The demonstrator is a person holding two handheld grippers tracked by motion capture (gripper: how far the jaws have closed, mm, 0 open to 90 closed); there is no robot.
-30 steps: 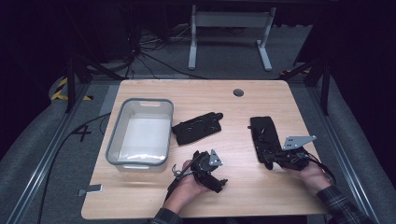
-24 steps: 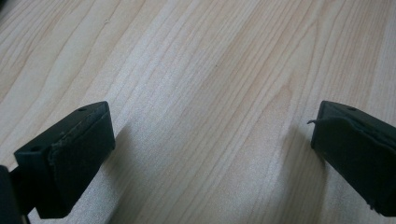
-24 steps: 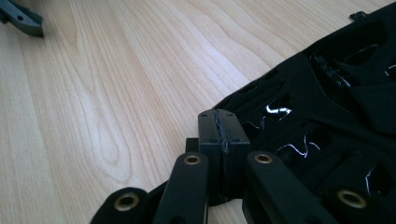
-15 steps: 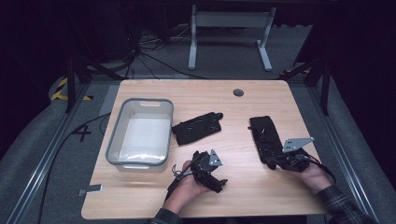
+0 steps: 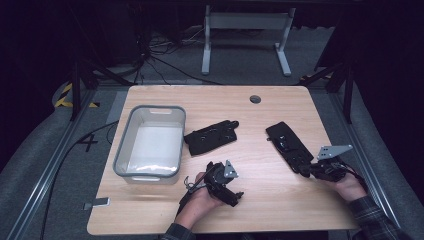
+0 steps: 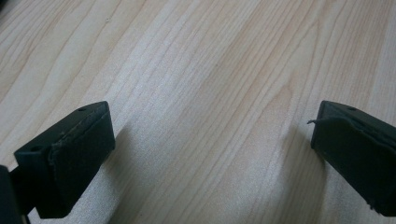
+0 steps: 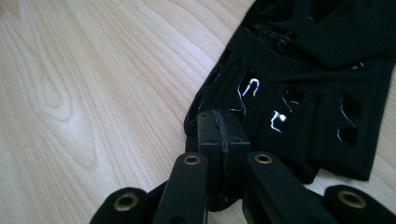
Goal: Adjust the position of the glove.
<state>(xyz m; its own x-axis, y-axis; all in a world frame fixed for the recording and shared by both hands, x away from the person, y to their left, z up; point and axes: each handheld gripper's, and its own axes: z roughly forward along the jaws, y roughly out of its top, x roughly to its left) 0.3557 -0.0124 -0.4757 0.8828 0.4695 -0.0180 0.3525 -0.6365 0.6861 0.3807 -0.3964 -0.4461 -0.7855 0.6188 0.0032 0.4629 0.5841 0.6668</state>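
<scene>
- Right claw at lower right of the high view, jaws pressed together, tips right at the near edge of the black glove; can't tell if any fabric is pinched.
- Left claw low centre, jaws wide apart, nothing between, just bare desk.
- Second black glove mid-frame, just beside the grey bin.

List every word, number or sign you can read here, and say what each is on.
"4": pale mark on the grey floor left of the table.
Yellow and black hazard stripes on the floor farther back; no words.
Glossy marks on the black glove at the right gripper: no readable letters.
Other glove, bin: no text.
</scene>
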